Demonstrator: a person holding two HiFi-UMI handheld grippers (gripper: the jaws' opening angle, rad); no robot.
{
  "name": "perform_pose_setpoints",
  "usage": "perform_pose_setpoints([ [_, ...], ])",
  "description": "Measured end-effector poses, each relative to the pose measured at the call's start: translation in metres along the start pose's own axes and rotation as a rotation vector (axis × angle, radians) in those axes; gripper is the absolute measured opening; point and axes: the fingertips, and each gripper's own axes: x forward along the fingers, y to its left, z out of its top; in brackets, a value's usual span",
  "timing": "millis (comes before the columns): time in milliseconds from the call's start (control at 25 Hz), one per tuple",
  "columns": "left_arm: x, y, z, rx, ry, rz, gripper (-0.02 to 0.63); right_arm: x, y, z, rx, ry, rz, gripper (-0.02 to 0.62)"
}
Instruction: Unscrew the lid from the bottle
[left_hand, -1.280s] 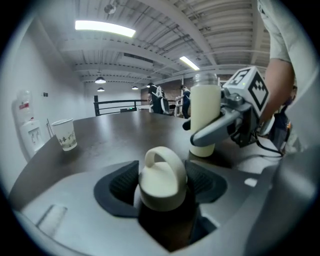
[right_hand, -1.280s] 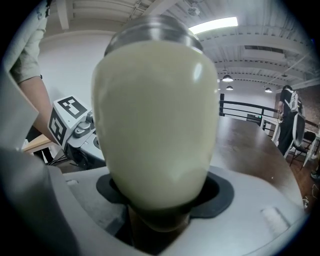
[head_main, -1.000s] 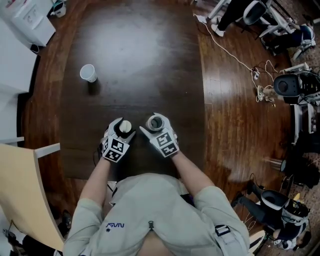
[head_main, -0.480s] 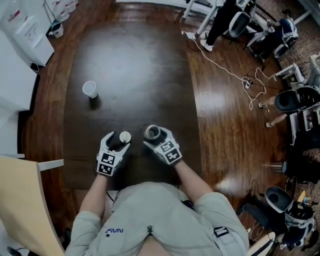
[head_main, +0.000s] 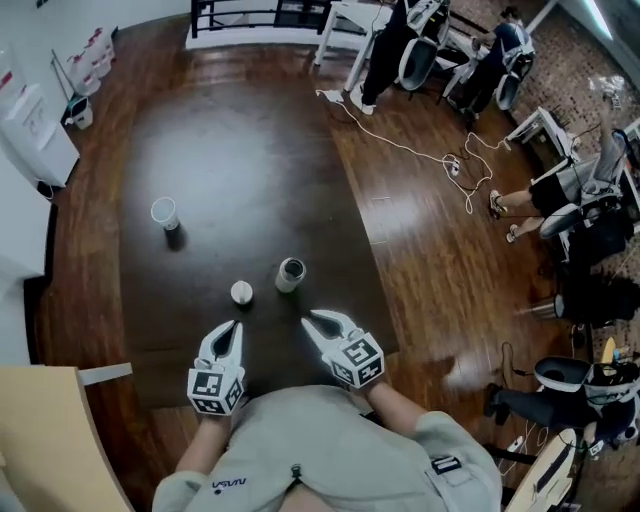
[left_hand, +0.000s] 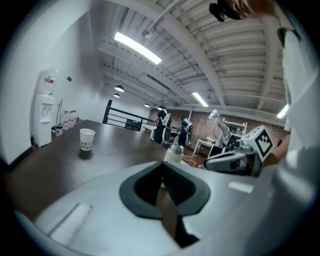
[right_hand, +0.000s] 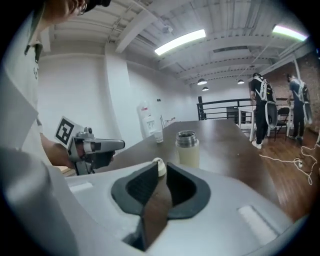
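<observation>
Bottle: cream-bodied flask (head_main: 290, 273) with a steel threaded neck, upright on the dark counter (head_main: 250, 150) toward its near edge, mouth open.
Lid: small pale cap (head_main: 241, 292) resting on the counter just left of the flask, apart from it.
Change: a second ago the left claw was around the cap and the right claw around the flask. Both have now let go and drawn back toward the person, leaving the two pieces standing free.
Left claw: (head_main: 231, 328) clear of the cap; its jaws have just closed and meet at the tips, with nothing between them.
Right claw: (head_main: 308, 319) clear of the flask; its jaws have just been closing and the tips all but touch, nothing held.
Meaning for task: the cap is off and set down, so the unscrewing looks finished and nothing is left to grasp.
Surroundings: paper cup (head_main: 164, 211) well away toward the far left of the counter.
Writing: black-and-white square markers on each claw's cube. There is a faint print on the cup and a short wordmark on the person's shirt, both too small to read with confidence.
</observation>
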Motion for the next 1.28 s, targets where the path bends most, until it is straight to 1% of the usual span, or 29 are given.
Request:
perform_pose_setpoints([
  [40, -0.004, -0.007, 0.002, -0.007, -0.01, -0.007, 0.003, -0.007, 0.007, 0.009, -0.005, -0.021, -0.008, 0.005],
  [120, -0.011, -0.021, 0.007, -0.005, -0.025, -0.021, 0.003, -0.016, 0.018, 0.025, -0.008, -0.057, -0.022, 0.0],
  [200, -0.015, -0.03, 0.014, 0.013, -0.04, -0.034, 0.002, -0.022, 0.027, 0.036, -0.015, -0.09, -0.033, 0.0],
  [320, -0.021, -0.038, 0.027, 0.036, -0.059, -0.044, 0.003, -0.024, 0.037, 0.044, -0.033, -0.118, -0.041, 0.0],
  [400, -0.027, -0.042, 0.035, 0.047, -0.075, -0.037, 0.003, -0.022, 0.042, 0.045, -0.039, -0.123, -0.027, 0.0],
  [520, -0.031, -0.053, 0.043, 0.053, -0.097, -0.011, 0.003, -0.025, 0.046, 0.05, -0.057, -0.134, 0.009, 0.0],
  [680, -0.028, -0.076, 0.047, 0.037, -0.121, 0.048, 0.002, -0.039, 0.046, 0.057, -0.107, -0.152, 0.067, 0.0],
  [880, -0.014, -0.124, 0.043, 0.007, -0.151, 0.116, 0.002, -0.067, 0.028, 0.055, -0.154, -0.171, 0.141, 0.0],
  [1040, -0.004, -0.167, 0.033, -0.019, -0.156, 0.156, 0.002, -0.091, 0.02, 0.043, -0.19, -0.164, 0.227, 0.0],
  [1160, -0.003, -0.193, 0.026, -0.005, -0.142, 0.19, 0.002, -0.108, 0.014, 0.034, -0.196, -0.159, 0.285, 0.0],
  [1280, -0.009, -0.206, 0.023, 0.017, -0.145, 0.232, 0.002, -0.12, 0.012, 0.028, -0.188, -0.163, 0.318, 0.0],
])
